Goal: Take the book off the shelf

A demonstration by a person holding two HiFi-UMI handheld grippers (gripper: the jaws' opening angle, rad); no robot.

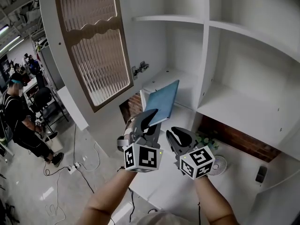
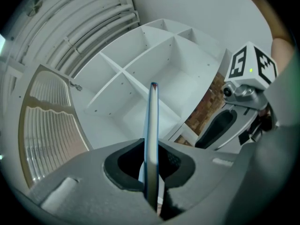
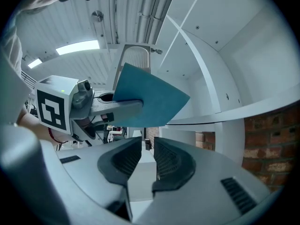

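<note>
Head view: the left forearm reaches forward from below, its hand-held gripper (image 1: 149, 118) clamped on the lower edge of the teal book (image 1: 161, 102), which hangs tilted in the air. Just beside it, the right hand-held gripper (image 1: 180, 137) points level, jaws narrowly apart with nothing between. Behind stands the white shelf (image 1: 236, 108), the book clear of it.

Lab or workshop hall — white shelf unit (image 1: 206, 55), loose floor cables (image 1: 74, 146), exposed ceiling pipes (image 3: 150, 13), person (image 1: 18, 118) nearby.
</note>
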